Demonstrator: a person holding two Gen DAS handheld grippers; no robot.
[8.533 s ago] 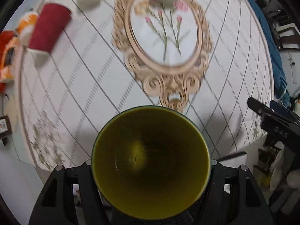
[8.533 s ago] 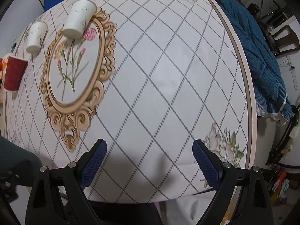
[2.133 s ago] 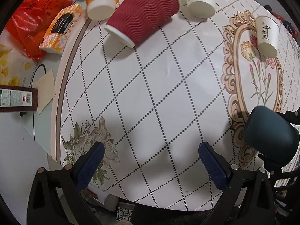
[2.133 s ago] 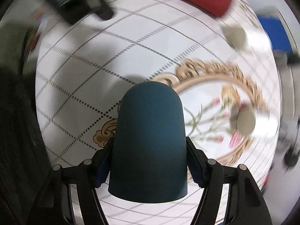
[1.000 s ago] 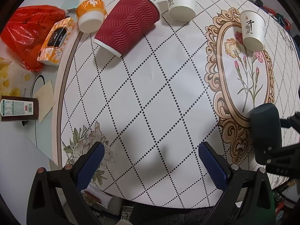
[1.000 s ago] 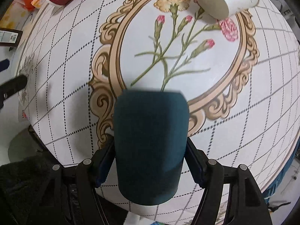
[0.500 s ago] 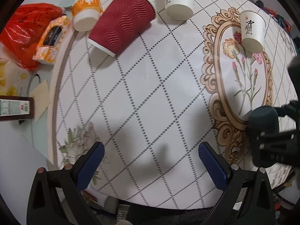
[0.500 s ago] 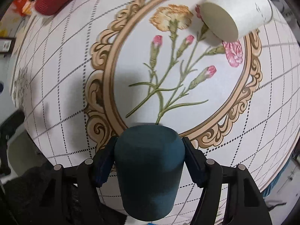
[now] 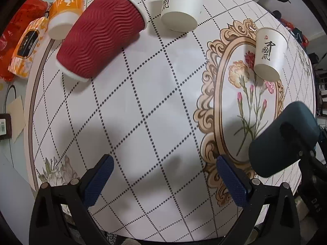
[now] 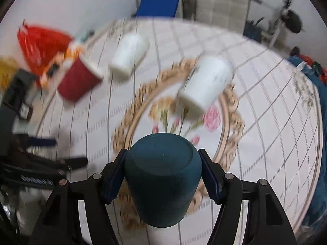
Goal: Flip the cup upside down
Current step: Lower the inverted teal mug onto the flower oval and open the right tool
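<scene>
R gripper (image 10: pixel 163 175) is clamping the teal cup (image 10: pixel 162 180) across its body, base facing the cam, mouth pointing down and back toward you. In the L wrist view the same cup (image 9: pixel 283 140) is hanging at the table's (image 9: pixel 143 112) right edge, over the lower end of the gold oval frame print (image 9: pixel 212 106), tilted, not seated. Can't tell from either view whether the rim is touching the cloth yet.

L gripper (image 9: pixel 164 180) is sitting wide, holding nothing, over the table's near edge.

Risks as I'm reading them:
- The R wrist view is smearing badly, so you're probably swinging fast. Pads are gripping a smooth, rounded wall; a quick rotation could let the cup twist or slide out.
- The cup is tilting. Letting go before the rim is sitting flat all round means it's likely tipping onto its side and rolling.
- It's hanging near the table's right edge, and a roll from there is probably going off the side. Shifting inward toward the flower print (image 9: pixel 251 102) before release looks safer.
- The white paper cup (image 10: pixel 204 83) is standing on the frame's far end, just beyond your cup. It looks light; a forward sweep while lowering is likely knocking it over.
- The red ripple cup (image 9: pixel 102 34), a second white cup (image 9: pixel 179 6) and an orange-white cup (image 9: pixel 66 10) are grouped at the far-left edge, well apart from you, low risk.
- L gripper isn't interfering; keeping it at the near edge avoids clipping the R one.
</scene>
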